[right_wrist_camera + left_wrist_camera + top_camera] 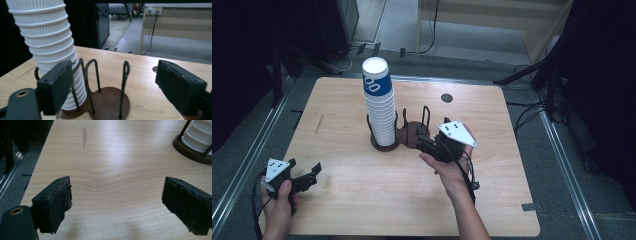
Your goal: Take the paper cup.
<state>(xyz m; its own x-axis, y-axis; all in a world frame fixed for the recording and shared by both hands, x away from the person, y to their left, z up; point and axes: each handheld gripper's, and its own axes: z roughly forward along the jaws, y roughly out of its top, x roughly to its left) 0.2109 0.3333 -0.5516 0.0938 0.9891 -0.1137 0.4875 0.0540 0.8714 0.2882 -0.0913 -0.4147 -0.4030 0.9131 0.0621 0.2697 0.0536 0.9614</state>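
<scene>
Cup stack (380, 107): tall, leaning, seated in the left ring of the dark holder (106, 103) mid-table.
Right tool (428, 138): released, jaws spread wide, empty, just beside the holder's empty right ring.
Left tool (307, 176): released, empty, near the table's (362, 200) front-left corner, well apart from the stack.

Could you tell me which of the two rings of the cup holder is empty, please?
The right ring, nearest the right tool, is empty; the left ring holds the tall stack of cups.

White cup stack (380, 107) (blue-banded top)
</scene>
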